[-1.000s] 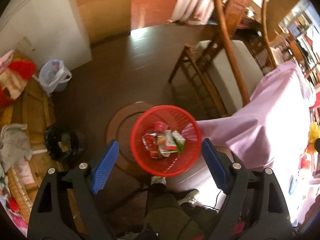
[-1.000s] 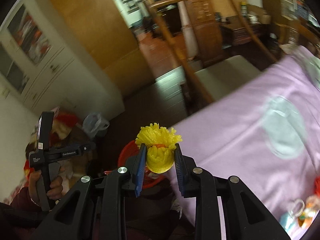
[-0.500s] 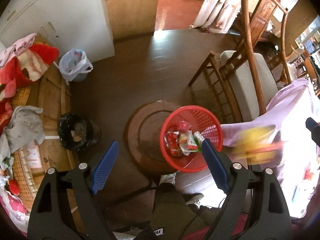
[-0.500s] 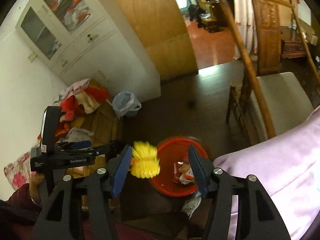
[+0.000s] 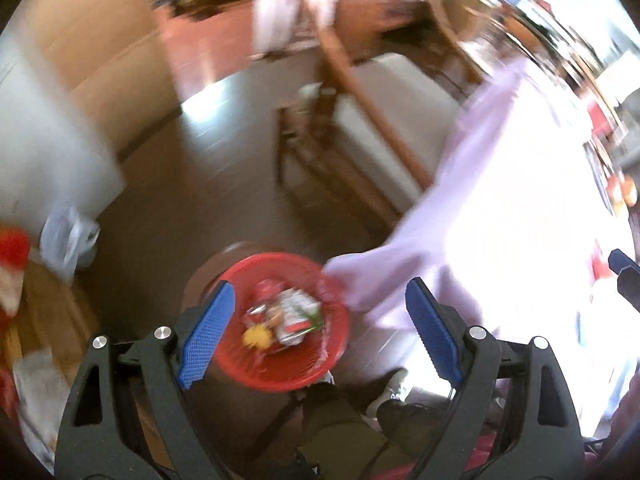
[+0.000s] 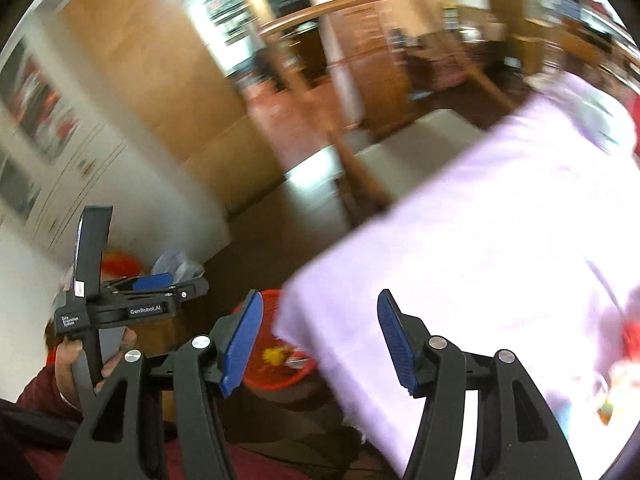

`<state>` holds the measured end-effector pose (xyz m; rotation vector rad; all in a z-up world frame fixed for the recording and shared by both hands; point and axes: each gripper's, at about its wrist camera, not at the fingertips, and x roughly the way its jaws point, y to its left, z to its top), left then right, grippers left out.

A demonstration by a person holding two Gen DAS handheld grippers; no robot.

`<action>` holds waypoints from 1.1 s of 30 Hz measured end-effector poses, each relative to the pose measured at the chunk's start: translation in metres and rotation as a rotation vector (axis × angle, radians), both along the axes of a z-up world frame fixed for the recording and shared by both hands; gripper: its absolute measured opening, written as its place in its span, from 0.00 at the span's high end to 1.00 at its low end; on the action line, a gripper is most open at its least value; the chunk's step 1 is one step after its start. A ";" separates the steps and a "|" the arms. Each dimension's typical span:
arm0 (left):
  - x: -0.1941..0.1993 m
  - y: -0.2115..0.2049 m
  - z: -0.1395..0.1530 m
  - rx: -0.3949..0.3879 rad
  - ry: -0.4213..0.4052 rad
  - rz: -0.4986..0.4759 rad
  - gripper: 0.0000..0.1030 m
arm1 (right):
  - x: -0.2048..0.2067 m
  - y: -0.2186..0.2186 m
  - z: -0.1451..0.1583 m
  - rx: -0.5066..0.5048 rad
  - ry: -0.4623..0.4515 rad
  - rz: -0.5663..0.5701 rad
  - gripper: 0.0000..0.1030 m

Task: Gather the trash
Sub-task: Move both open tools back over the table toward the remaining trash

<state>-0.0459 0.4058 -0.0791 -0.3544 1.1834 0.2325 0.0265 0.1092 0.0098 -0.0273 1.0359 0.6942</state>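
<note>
A red mesh basket (image 5: 280,376) stands on a round stool below me and holds several wrappers (image 5: 294,314) and a yellow tufted piece (image 5: 256,337). My left gripper (image 5: 318,292) hovers above the basket, open and empty. In the right wrist view the basket (image 6: 280,378) and the yellow piece (image 6: 274,356) show between the left finger and the tablecloth. My right gripper (image 6: 320,300) is over the table's corner; its jaws are opening with nothing between them. A hand (image 6: 68,364) holds the left gripper (image 6: 160,286) at the left.
A purple tablecloth (image 5: 460,208) hangs over the table edge and touches the basket's rim. A wooden chair (image 5: 384,112) with a pale cushion stands behind. A white plastic bag (image 5: 66,240) sits by the white cabinet. Small bright items (image 6: 632,336) lie on the table at the right.
The right gripper let go of the yellow tufted piece, which now lies in the red basket. Both views have swung right toward the table and are blurred by motion.
</note>
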 end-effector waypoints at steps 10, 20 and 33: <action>0.094 -0.187 0.019 -0.022 -0.048 -0.453 0.15 | -0.012 -0.219 -0.004 0.108 0.002 -0.546 0.36; 0.102 -0.387 -0.013 -0.047 0.077 -0.893 0.13 | -0.053 -0.364 -0.036 0.120 0.067 -0.814 0.33; 0.128 -0.365 -0.035 0.120 0.148 -0.620 0.13 | -0.035 -0.399 -0.059 0.152 0.121 -0.747 0.33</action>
